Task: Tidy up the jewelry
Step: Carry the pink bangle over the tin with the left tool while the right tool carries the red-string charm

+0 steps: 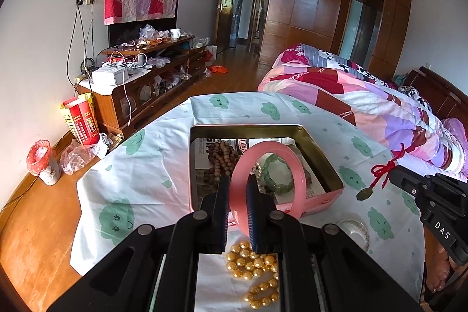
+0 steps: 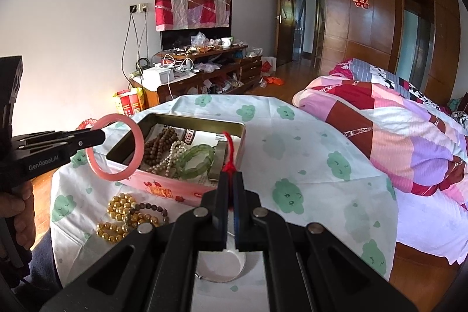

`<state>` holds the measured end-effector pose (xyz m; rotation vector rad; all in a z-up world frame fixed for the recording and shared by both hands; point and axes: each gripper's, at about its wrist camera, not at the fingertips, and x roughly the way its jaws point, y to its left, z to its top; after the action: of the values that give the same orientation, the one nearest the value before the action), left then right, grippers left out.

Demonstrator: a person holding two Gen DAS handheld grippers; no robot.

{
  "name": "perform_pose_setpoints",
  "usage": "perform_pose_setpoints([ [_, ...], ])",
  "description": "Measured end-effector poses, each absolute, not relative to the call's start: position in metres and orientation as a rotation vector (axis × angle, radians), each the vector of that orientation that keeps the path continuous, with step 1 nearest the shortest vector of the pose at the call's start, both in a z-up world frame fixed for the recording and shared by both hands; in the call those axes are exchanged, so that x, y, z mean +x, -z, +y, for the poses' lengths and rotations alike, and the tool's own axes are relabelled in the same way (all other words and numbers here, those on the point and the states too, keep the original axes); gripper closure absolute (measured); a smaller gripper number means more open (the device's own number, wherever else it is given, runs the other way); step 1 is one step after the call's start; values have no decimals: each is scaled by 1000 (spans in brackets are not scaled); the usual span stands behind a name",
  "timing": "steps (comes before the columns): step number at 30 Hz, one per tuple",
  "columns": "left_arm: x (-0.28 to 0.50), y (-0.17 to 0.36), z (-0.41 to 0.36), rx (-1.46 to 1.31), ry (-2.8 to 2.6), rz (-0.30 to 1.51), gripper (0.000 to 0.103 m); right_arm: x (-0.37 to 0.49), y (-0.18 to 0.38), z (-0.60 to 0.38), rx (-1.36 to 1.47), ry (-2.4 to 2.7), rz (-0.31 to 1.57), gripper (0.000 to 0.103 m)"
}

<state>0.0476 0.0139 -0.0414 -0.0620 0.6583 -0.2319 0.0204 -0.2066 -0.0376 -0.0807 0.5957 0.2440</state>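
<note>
The left gripper (image 1: 237, 195) is clamped on the rim of a pink bangle (image 1: 267, 180), holding it upright in the air just over the near-left corner of the open tin (image 1: 321, 157). The right gripper (image 2: 233, 189) is closed on a red cord (image 2: 229, 154) with a small dark pendant (image 1: 364, 193) dangling from it, above the tin's near right side. Already lying in the tin are a string of brown wooden beads (image 2: 159, 145), a pale pearl strand (image 2: 172, 158) and a green bangle (image 2: 199, 161). On the cloud-print cloth (image 2: 292, 165), just in front of the tin, sit gold bead bracelets (image 2: 120, 212) and a white ring-shaped band (image 1: 355, 228).

The pink bangle looks like stone or glass: stiff, smooth, fairly heavy for its size, and likely to crack if dropped onto the metal or the green bangle. Its glossy rim could slip or swing between the pads, so a pinch straight across the band suits it, and it wants lowering close to the tin floor before letting go. The cord is soft and light; the pendant will swing, so it is best held near the knot
</note>
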Motion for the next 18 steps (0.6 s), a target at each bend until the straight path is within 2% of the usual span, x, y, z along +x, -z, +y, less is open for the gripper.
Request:
perform_pose_setpoints([
  [18,77,38,12,-31,196,645,93,51,36,-185,-145,-222,595,99],
])
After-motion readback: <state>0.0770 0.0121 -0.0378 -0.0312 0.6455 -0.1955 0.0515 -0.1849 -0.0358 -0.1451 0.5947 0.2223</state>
